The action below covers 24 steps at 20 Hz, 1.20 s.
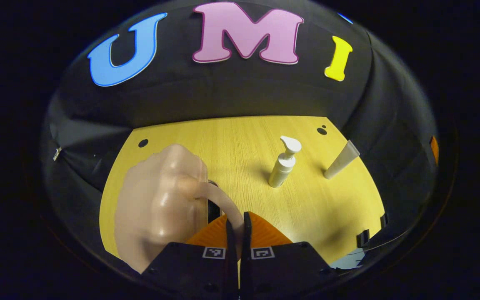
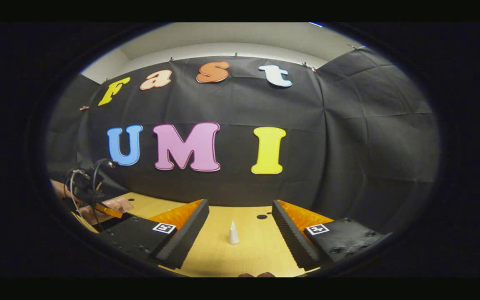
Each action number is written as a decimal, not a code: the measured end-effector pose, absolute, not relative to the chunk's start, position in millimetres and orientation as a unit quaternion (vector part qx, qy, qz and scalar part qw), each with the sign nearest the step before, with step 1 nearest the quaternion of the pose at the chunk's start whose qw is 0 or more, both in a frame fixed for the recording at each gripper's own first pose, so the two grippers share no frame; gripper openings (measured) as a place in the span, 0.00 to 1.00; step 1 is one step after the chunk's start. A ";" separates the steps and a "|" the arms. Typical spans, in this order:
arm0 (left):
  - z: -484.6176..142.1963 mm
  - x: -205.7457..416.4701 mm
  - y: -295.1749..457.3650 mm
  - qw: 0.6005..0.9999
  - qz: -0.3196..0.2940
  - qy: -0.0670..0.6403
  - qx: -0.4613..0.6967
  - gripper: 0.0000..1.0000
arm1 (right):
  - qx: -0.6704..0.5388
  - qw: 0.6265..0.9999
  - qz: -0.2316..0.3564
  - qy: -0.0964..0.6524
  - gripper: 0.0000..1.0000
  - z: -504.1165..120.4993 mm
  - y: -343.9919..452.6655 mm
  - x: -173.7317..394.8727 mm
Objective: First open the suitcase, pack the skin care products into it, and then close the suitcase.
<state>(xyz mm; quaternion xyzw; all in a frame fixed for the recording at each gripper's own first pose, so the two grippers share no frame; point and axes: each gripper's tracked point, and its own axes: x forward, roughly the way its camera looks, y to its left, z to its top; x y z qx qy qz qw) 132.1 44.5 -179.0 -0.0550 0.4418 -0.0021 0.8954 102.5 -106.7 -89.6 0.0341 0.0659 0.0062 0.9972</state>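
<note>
Table (image 1: 315, 208): pale wood, bearing all below.
Suitcase (image 1: 156, 208): pinkish, at table's left, handle (image 1: 223, 204) arching toward the fingers.
Left gripper (image 1: 236, 225): pinched on the handle.
Right gripper (image 2: 240, 227): spread wide, above the table.
Pump bottle (image 1: 283, 164): white, upright, mid-table.
Tube (image 1: 342, 160): pale, standing right of the bottle.

A staged recording booth: black cloth walls (image 2: 361, 137) clipped up around a bare wooden table (image 1: 231, 141).

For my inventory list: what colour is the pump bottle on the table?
White; the pump bottle shows best in the left gripper view.
</note>
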 end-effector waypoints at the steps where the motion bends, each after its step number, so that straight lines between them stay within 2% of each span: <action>1: -161.7 128.7 61.7 0.897 0.000 0.436 -0.065 0.07 | 0.032 0.997 0.008 0.064 0.97 -87.9 -101.4 104.5; 6: -99.4 116.4 185.6 0.915 0.051 0.397 -0.058 0.07 | 0.026 0.997 0.015 0.065 0.97 -88.3 -74.9 109.8; 8: -89.9 107.2 236.4 0.916 0.070 0.392 -0.037 0.08 | 0.034 0.997 0.019 0.068 0.97 -87.9 -61.1 109.9; 9: -88.3 100.7 258.9 0.915 0.078 0.395 -0.025 0.11 | 0.035 0.997 0.022 0.069 0.97 -87.1 -54.0 110.1; 10: -86.3 98.6 281.6 0.915 0.083 0.394 -0.017 0.06 | 0.032 0.997 0.024 0.068 0.97 -86.0 -48.1 111.4; 12: -90.2 94.8 320.1 0.912 0.103 0.397 -0.012 0.06 | 0.022 0.997 0.026 0.066 0.97 -83.6 -37.2 113.9; 18: -131.6 92.5 453.5 0.893 0.158 0.421 -0.012 0.06 | 0.025 0.997 0.022 0.073 0.99 -83.7 -3.6 120.5; 23: -217.0 86.1 534.4 0.862 0.175 0.471 -0.063 0.06 | 0.017 0.996 -0.010 0.087 0.97 -89.8 18.3 120.0; 24: -236.9 84.8 547.2 0.855 0.177 0.482 -0.077 0.06 | 0.015 0.996 -0.014 0.091 0.99 -90.3 23.7 117.9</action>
